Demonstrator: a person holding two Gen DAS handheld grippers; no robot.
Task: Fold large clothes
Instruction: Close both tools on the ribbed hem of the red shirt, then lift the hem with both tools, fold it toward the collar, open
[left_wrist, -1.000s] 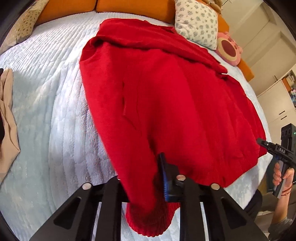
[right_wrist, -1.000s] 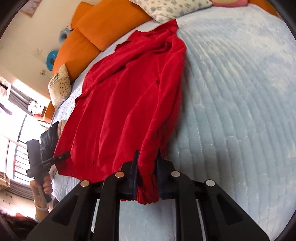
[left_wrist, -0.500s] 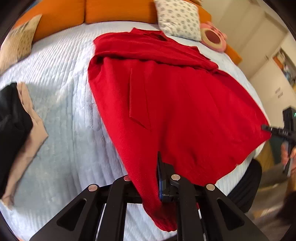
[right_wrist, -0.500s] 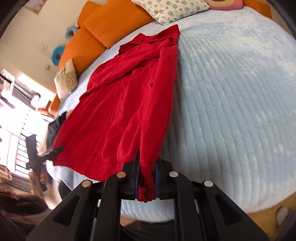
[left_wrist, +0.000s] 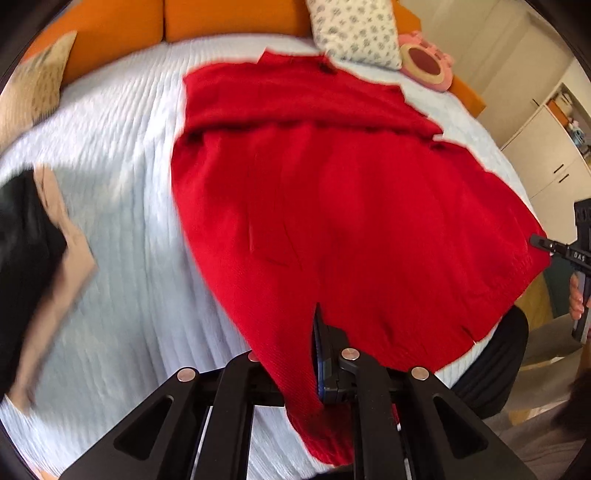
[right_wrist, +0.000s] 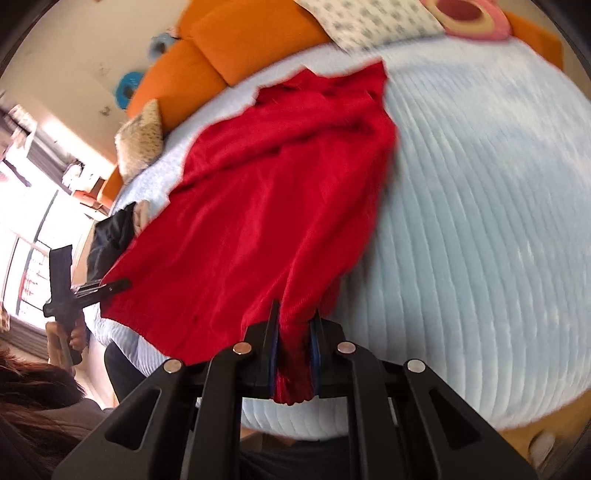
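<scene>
A large red knit sweater (left_wrist: 351, 192) lies spread on the pale blue quilted bed (left_wrist: 122, 206), its collar toward the pillows and a sleeve folded across the top. My left gripper (left_wrist: 295, 354) is shut on one bottom corner of the hem, which hangs down between the fingers. My right gripper (right_wrist: 294, 332) is shut on the other bottom corner of the red sweater (right_wrist: 280, 206), bunched between its blue pads. Both corners are lifted off the near edge of the bed (right_wrist: 480, 229). The right gripper also shows at the right edge of the left wrist view (left_wrist: 543, 243).
Orange cushions (left_wrist: 229, 18), a patterned white pillow (left_wrist: 354, 33) and a pink round cushion (left_wrist: 424, 61) line the far side. Black and tan clothes (left_wrist: 40, 266) lie at the left of the bed. White cabinets (left_wrist: 546, 158) stand at the right.
Both grippers have pulled back and risen, drawing the sweater's hem toward the near edge of the bed. The cloth looks stretched flatter; both stay shut on it.
</scene>
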